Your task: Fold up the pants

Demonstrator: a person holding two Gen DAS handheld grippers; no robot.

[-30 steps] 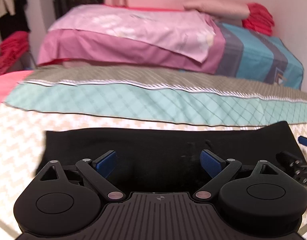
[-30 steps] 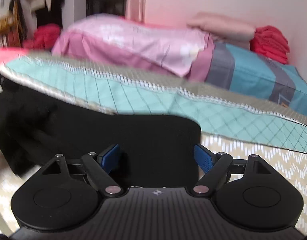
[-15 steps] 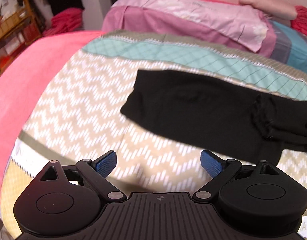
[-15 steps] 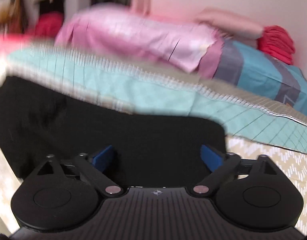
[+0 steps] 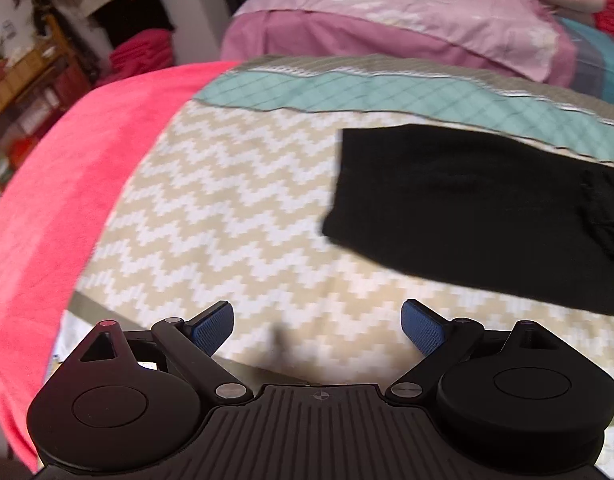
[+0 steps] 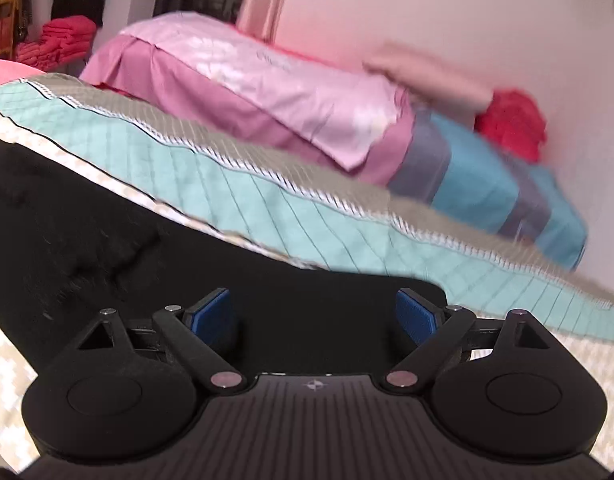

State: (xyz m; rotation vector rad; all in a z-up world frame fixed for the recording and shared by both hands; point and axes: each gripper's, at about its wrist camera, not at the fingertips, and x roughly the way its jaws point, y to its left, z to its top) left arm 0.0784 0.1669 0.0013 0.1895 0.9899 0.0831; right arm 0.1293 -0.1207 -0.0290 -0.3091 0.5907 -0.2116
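Both grippers' jaws are gaping empty: left gripper (image 5: pixel 317 326) is backing off black pants (image 5: pixel 479 208) at right of frame, right gripper (image 6: pixel 313 314) hovering; fold apparently laid.

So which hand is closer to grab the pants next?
Right. The right hand-held gripper is open just over the black pants; the left hand-held gripper is over bare bedspread, away from them.

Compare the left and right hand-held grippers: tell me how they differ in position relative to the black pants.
The left hand-held gripper sits over the bare zigzag bedspread, clear of the black pants, which lie ahead to its right. The right hand-held gripper is low over the pants, with black fabric filling the space between its fingers. Both are open, blue pads spread wide, and neither visibly grips the pants.
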